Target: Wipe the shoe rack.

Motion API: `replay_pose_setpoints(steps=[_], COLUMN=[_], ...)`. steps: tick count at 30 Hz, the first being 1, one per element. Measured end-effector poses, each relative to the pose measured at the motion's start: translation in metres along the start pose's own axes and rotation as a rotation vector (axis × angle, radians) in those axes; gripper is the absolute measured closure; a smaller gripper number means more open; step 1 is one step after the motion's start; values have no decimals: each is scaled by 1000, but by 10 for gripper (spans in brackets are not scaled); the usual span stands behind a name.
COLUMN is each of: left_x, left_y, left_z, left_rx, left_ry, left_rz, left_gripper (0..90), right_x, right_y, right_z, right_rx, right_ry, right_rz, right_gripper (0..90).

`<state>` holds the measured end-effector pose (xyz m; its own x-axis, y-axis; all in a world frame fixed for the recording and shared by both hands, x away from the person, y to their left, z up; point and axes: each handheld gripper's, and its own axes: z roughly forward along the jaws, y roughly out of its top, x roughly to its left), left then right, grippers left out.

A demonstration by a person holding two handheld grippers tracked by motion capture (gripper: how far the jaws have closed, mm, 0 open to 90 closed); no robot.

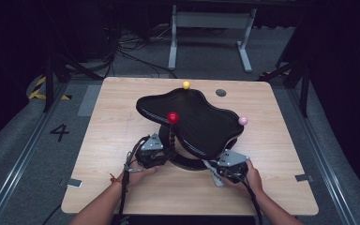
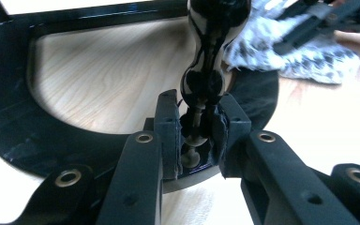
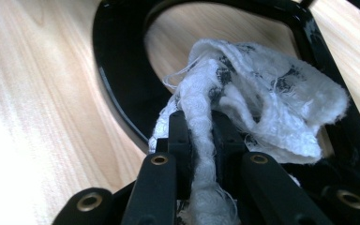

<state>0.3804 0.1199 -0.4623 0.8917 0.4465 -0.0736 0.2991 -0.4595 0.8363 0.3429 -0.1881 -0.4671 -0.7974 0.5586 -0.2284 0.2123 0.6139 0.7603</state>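
The left gripper (image 2: 198,136) is clamped on the glossy black beaded post (image 2: 201,84) of a black 2-tier tray stand, steadying it. The right gripper (image 3: 198,136) pinches a white frayed cloth (image 3: 262,108) against the stand's black ring base (image 3: 117,93), at 5 o'clock from the red ball knob (image 1: 172,116). Wiping looks midway: the base is being rubbed, and the wavy black top tray (image 1: 192,117) probably remains. Counted: 1 stand, 1 cloth, 3 ball knobs, 2 grippers, on 1 wooden table (image 1: 117,136).
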Motion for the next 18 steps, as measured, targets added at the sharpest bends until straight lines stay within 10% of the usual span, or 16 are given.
replay_pose_setpoints(steps=[18], left_x=[-6], left_y=[4], left_z=[10], left_rx=[5], left_ry=[-44], left_rz=[22], left_gripper=[748], right_x=[-57], right_y=[-18], right_z=[-2], right_rx=[21], right_ry=[-111], right_rz=[112], right_gripper=[809])
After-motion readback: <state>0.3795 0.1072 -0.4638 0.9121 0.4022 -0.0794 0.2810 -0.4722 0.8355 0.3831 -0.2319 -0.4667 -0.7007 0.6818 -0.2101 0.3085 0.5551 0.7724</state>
